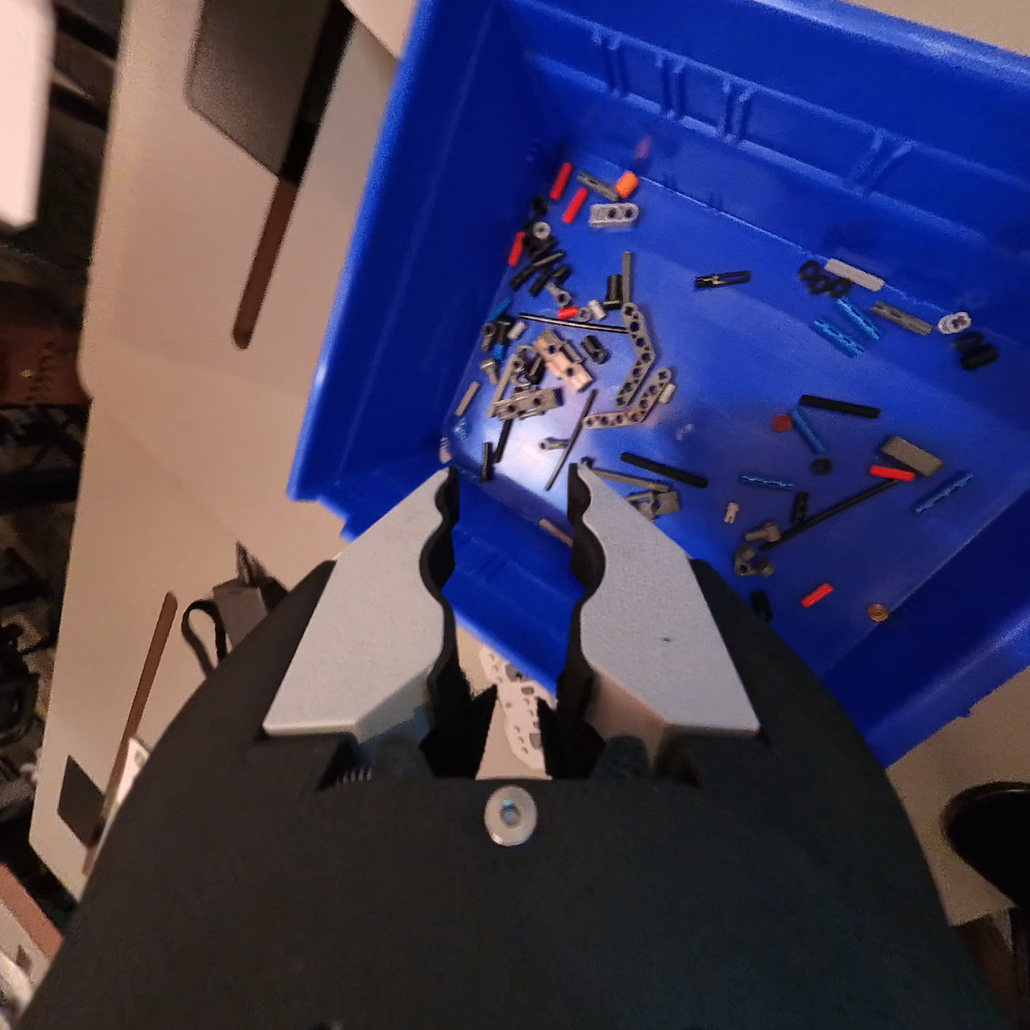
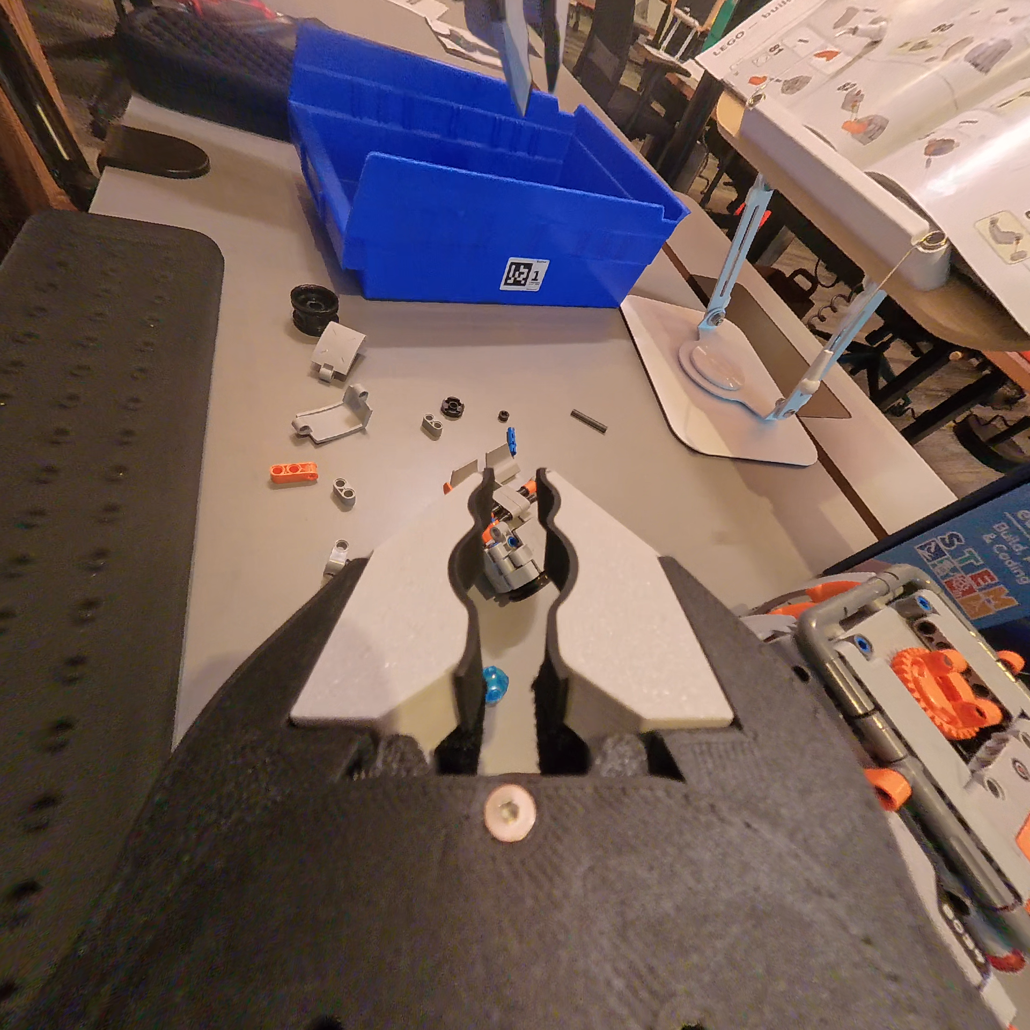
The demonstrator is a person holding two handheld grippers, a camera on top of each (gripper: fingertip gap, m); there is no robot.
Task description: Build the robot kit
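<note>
My left gripper (image 1: 514, 478) is open and empty, hovering over the near wall of a blue bin (image 1: 390, 345). Many small building-toy parts lie on the bin floor: grey beams (image 1: 635, 362), black axles (image 1: 663, 469), red pins (image 1: 574, 205). In the right wrist view the left gripper (image 2: 521, 61) hangs above the same bin (image 2: 446, 239). My right gripper (image 2: 514, 476) is open, low over the grey table (image 2: 557, 356). A small grey and orange assembly (image 2: 510, 563) lies between its fingers, and I cannot tell whether they touch it. A blue translucent stud (image 2: 495, 683) lies nearer the palm.
Loose parts lie in front of the bin: a black wheel (image 2: 314, 304), grey curved panels (image 2: 337, 348), an orange beam (image 2: 294, 472), a black axle (image 2: 588, 421). A black perforated mat (image 2: 83, 446) lies left. A stand (image 2: 724, 379) holding an instruction booklet (image 2: 892, 83) and a larger model (image 2: 919, 696) are right. Spacing between my two grippers at the tips: around 40 centimeters. Measured from the fingertips, the black axle (image 2: 588, 421) is 20 centimeters or so from the right gripper and 30 centimeters from the left.
</note>
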